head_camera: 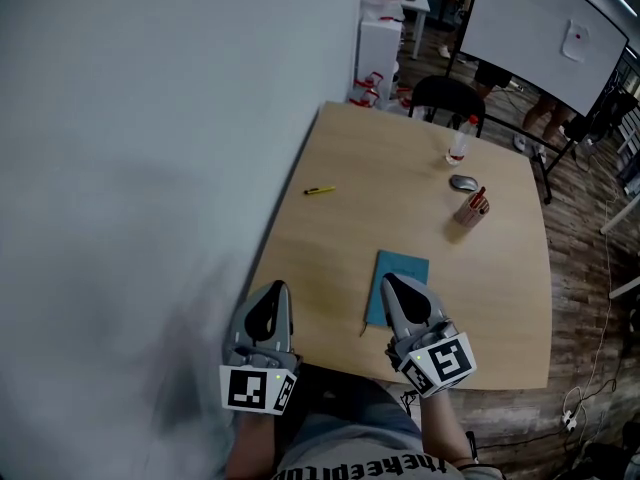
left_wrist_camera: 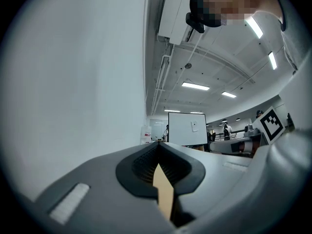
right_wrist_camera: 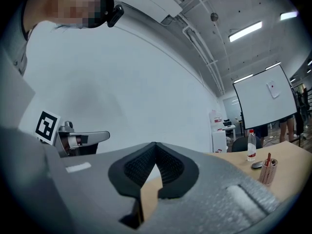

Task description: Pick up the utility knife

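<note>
The utility knife [head_camera: 319, 190], small and yellow, lies on the wooden table [head_camera: 510, 298] towards its far left, near the grey wall. Both grippers hang over the table's near edge, well short of the knife. My left gripper [head_camera: 271, 290] is at the near left corner, its jaws meeting at the tip [left_wrist_camera: 158, 143] with nothing between them. My right gripper [head_camera: 393, 282] hovers over a teal notebook [head_camera: 403, 268]; its jaws are also closed at the tip [right_wrist_camera: 155, 144] and empty. Neither gripper view shows the knife.
A water bottle [head_camera: 459, 140], a grey mouse [head_camera: 463, 182] and a pen cup [head_camera: 471, 209] stand at the table's far right. A black chair [head_camera: 447, 98] and a whiteboard [head_camera: 545, 28] are behind the table. The wall [head_camera: 150, 168] runs along the left.
</note>
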Motion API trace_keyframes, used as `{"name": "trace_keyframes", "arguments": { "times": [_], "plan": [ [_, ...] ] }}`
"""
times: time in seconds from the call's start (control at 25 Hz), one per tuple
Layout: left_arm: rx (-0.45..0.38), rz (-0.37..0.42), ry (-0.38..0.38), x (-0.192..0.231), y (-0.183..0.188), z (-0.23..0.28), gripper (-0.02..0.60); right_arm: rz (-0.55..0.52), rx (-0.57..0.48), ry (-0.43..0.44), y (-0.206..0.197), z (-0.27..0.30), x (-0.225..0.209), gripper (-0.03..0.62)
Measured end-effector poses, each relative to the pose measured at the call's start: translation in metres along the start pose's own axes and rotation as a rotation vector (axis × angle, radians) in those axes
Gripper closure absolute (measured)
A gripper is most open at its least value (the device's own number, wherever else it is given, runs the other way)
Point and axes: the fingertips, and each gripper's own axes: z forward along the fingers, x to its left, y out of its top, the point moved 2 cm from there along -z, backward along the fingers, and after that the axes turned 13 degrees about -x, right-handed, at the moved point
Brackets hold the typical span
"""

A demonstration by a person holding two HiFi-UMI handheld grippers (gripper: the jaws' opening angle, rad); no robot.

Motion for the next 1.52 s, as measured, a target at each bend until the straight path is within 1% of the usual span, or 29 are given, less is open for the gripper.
{"name": "trace_keyframes", "arguments": {
  "times": [0.2,0.32,0.48,0.68,0.88,0.96,1.08,1.2,1.32,1.4,1.52],
  "plan": [
    [-0.002,0.014,0.017,0.010,-0.002,0.019,0.561,-0.008,0.024,0.013,-0.002,0.026,-0.013,0.592],
    [-0.005,0.015,0.036,0.018,-0.006,0.029,0.561,-0.009,0.059,0.031,-0.008,0.047,-0.024,0.592],
    [-0.002,0.021,0.055,0.027,-0.012,0.039,0.561,-0.027,0.135,0.069,-0.018,0.080,-0.038,0.592],
    [0.009,0.025,0.079,0.032,-0.016,0.046,0.561,-0.089,0.207,0.144,-0.022,0.120,-0.051,0.592],
    [0.035,0.028,0.104,0.040,-0.022,0.047,0.561,-0.040,0.277,0.199,-0.027,0.163,-0.063,0.592],
    [0.046,0.030,0.115,0.044,-0.027,0.047,0.561,-0.048,0.294,0.215,-0.025,0.182,-0.069,0.591],
    [0.056,0.032,0.130,0.049,-0.030,0.047,0.561,-0.089,0.318,0.247,-0.019,0.212,-0.079,0.591],
    [0.062,0.039,0.137,0.052,-0.030,0.046,0.561,-0.081,0.351,0.284,-0.017,0.242,-0.085,0.591],
    [0.069,0.043,0.146,0.052,-0.030,0.045,0.561,-0.073,0.396,0.306,-0.030,0.266,-0.092,0.589],
    [0.072,0.048,0.152,0.053,-0.031,0.045,0.561,-0.078,0.436,0.313,-0.050,0.276,-0.096,0.577],
    [0.078,0.057,0.165,0.055,-0.033,0.045,0.561,-0.046,0.498,0.329,-0.083,0.283,-0.101,0.563]
  ]
}}
